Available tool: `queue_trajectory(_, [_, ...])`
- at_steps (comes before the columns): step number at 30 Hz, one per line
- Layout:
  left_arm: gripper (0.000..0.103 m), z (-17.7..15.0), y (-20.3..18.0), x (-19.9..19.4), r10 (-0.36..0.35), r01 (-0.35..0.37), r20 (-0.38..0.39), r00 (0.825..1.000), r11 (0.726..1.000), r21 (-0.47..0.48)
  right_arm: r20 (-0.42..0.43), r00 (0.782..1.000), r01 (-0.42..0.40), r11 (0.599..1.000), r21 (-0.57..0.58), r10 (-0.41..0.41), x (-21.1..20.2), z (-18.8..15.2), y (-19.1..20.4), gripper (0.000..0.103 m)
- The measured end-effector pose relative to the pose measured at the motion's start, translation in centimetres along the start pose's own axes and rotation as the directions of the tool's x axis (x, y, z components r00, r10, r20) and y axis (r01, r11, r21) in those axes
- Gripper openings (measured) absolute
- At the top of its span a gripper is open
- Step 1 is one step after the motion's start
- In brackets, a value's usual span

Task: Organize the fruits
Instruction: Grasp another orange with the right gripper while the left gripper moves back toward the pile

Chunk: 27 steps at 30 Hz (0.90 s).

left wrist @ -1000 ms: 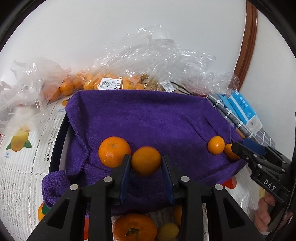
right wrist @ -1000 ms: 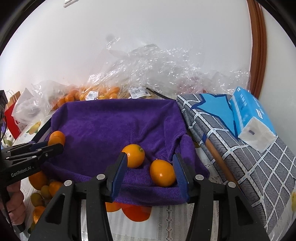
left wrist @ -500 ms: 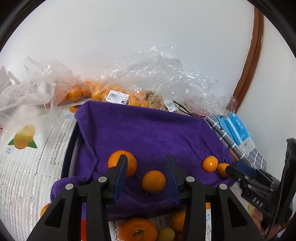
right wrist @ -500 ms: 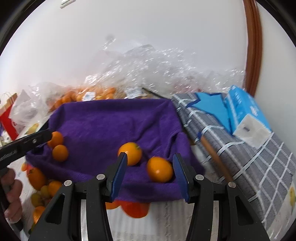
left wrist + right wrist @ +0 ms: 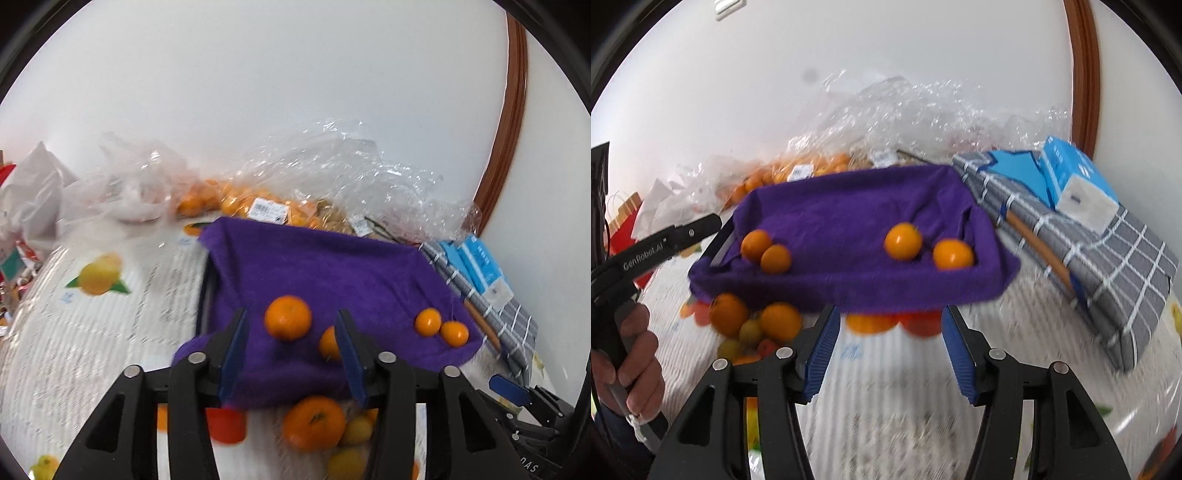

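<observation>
Four fruits are sitting in the tray, and a loose heap is waiting in front of it.

Both grippers are hanging empty with jaws spread wide: the left gripper (image 5: 291,354) and the right gripper (image 5: 886,354) are gripping nothing. On the purple towel (image 5: 842,206) lining the tray (image 5: 722,245), I'm counting four orange fruits: a left pair (image 5: 766,251) touching each other, and a right pair (image 5: 927,247) side by side. In front, on the tablecloth (image 5: 886,424), the loose pile (image 5: 753,325) is showing roughly eight or nine pieces, blurred, so I can't pin the count. More oranges are sitting in plastic bags (image 5: 809,166) behind. I'm judging this as early going, with most still left to sort.
</observation>
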<state>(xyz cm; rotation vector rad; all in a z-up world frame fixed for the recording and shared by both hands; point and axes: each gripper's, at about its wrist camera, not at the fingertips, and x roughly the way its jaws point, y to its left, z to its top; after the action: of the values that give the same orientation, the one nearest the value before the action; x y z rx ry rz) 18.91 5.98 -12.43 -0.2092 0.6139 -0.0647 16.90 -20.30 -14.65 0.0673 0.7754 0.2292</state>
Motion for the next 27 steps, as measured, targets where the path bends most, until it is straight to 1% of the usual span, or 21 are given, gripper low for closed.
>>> queue_trajectory(2, [0.052, -1.0, 0.7, -1.3, 0.024, -0.024, 0.002, 1.000, 1.000, 0.017, -0.016, 1.000, -0.025, 1.000, 0.003, 0.025, -0.4, -0.8, 0.6, 0.057])
queue_trajectory(3, [0.052, -1.4, 1.1, -1.8, 0.042, -0.042, 0.005, 0.999, 0.999, 0.022, -0.021, 0.999, -0.039, 0.999, 0.007, 0.040, -0.6, -1.2, 0.8, 0.057])
queue_trajectory(5, [0.055, -2.2, 2.0, -2.9, 0.083, -0.083, 0.015, 0.996, 0.996, 0.023, -0.031, 0.995, -0.092, 0.996, 0.015, 0.092, -0.9, -1.8, 1.7, 0.057])
queue_trajectory(7, [0.056, -3.1, 3.4, -3.9, 0.114, -0.114, 0.011, 0.993, 0.993, 0.010, -0.039, 0.990, -0.135, 0.991, -0.001, 0.135, -1.1, -2.3, 3.0, 0.057])
queue_trajectory(9, [0.056, -3.8, 4.8, -4.5, 0.126, -0.126, 0.005, 0.992, 0.992, -0.026, -0.046, 0.984, -0.175, 0.984, -0.023, 0.174, -1.2, -2.7, 4.3, 0.057])
queue_trajectory(11, [0.056, -4.4, 6.0, -4.6, 0.133, -0.133, -0.006, 0.991, 0.988, -0.078, -0.068, 0.972, -0.226, 0.974, -0.021, 0.224, -0.9, -3.0, 5.1, 0.057])
queue_trajectory(12, [0.056, -4.5, 6.5, -4.5, 0.140, -0.141, -0.021, 0.990, 0.984, -0.104, -0.078, 0.969, -0.237, 0.971, -0.016, 0.235, -0.6, -3.1, 5.5, 0.057])
queue_trajectory(15, [0.056, -4.6, 7.8, -4.3, 0.128, -0.131, -0.031, 0.991, 0.977, -0.167, -0.109, 0.960, -0.261, 0.965, -0.018, 0.257, 0.1, -3.3, 6.6, 0.057])
queue_trajectory(17, [0.056, -4.7, 8.3, -4.4, 0.130, -0.133, -0.029, 0.991, 0.973, -0.189, -0.118, 0.963, -0.251, 0.967, -0.047, 0.244, 0.6, -3.5, 7.6, 0.057])
queue_trajectory(19, [0.056, -4.8, 8.5, -4.5, 0.130, -0.132, -0.022, 0.991, 0.971, -0.202, -0.145, 0.963, -0.238, 0.969, -0.062, 0.228, 1.5, -3.8, 8.0, 0.057])
queue_trajectory(20, [0.056, -4.8, 8.6, -4.5, 0.131, -0.132, -0.019, 0.991, 0.970, -0.203, -0.160, 0.960, -0.240, 0.969, -0.057, 0.229, 2.0, -4.0, 8.1, 0.055])
queue_trajectory(21, [0.056, -4.8, 8.5, -4.5, 0.137, -0.137, -0.017, 0.990, 0.970, -0.202, -0.174, 0.959, -0.238, 0.970, -0.053, 0.226, 2.3, -4.0, 8.1, 0.050])
queue_trajectory(23, [0.056, -4.7, 8.3, -4.5, 0.137, -0.137, -0.012, 0.990, 0.971, -0.196, -0.156, 0.966, -0.216, 0.975, -0.061, 0.204, 2.3, -3.8, 8.1, 0.044])
queue_trajectory(24, [0.056, -4.7, 8.2, -4.5, 0.134, -0.134, -0.011, 0.991, 0.973, -0.189, -0.157, 0.967, -0.214, 0.975, -0.064, 0.202, 2.5, -3.7, 8.1, 0.042])
queue_trajectory(27, [0.056, -4.9, 7.7, -4.4, 0.118, -0.119, -0.018, 0.993, 0.979, -0.164, -0.152, 0.969, -0.210, 0.974, -0.079, 0.197, 2.2, -3.9, 8.1, 0.042])
